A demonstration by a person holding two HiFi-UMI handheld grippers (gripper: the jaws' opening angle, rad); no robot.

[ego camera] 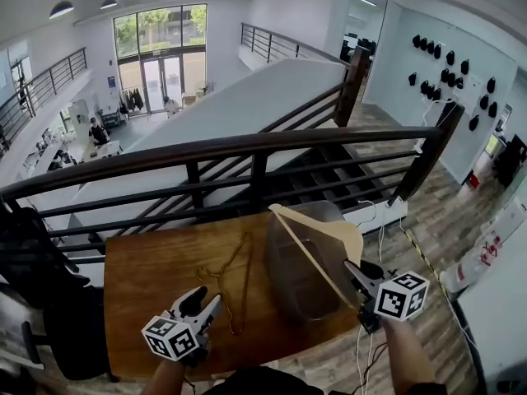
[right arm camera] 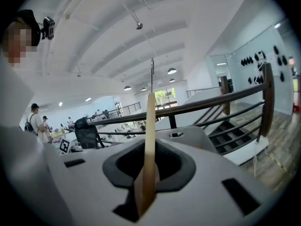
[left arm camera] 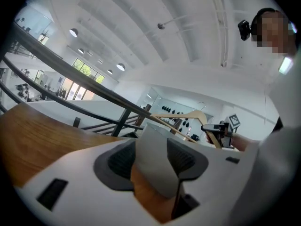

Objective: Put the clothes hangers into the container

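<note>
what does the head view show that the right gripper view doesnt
Only the head view: the wooden table, the container on it, and a thin hanger lying on the table beside that container.
Only the right gripper view: up close, the right gripper with its jaws closed on the wooden hanger, seen edge-on.
Both: that gripper holding the wooden hanger, and the dark railing.
</note>
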